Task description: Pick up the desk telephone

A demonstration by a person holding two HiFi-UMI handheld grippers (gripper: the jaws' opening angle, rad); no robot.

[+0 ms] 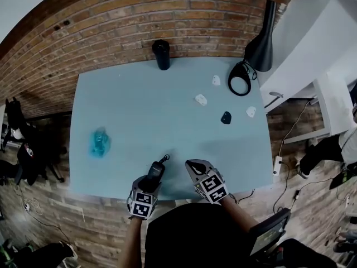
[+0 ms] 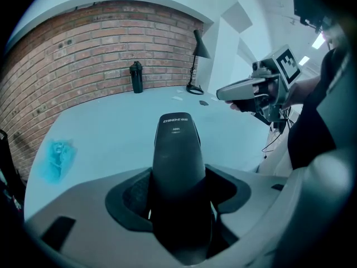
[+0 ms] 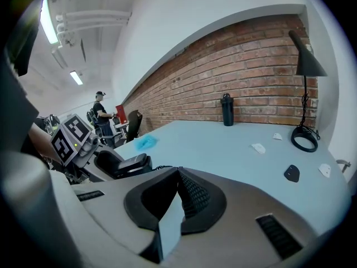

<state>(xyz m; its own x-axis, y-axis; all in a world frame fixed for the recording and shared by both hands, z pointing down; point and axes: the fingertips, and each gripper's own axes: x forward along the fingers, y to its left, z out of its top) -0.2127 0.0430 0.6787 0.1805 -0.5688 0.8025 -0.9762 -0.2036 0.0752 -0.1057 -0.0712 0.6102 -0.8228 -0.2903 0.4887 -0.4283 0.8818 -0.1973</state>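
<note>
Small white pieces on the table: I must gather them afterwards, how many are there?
3 white pieces: one beside the lamp base, one nearer the table's middle, one by the right edge near the black piece. None seems hidden.

The left gripper (image 2: 179, 197) has its jaws clamped on a black telephone handset (image 2: 177, 149) that juts out over the pale blue table (image 2: 111, 130), with the right gripper (image 2: 223, 94) off to the right, a crumpled blue thing (image 2: 57, 159) at the left, and a black bottle (image 2: 136, 77) and black lamp (image 2: 202, 49) near the brick wall (image 2: 83, 43).

Evenly bright, sharp frames with strong fisheye edge distortion.
</note>
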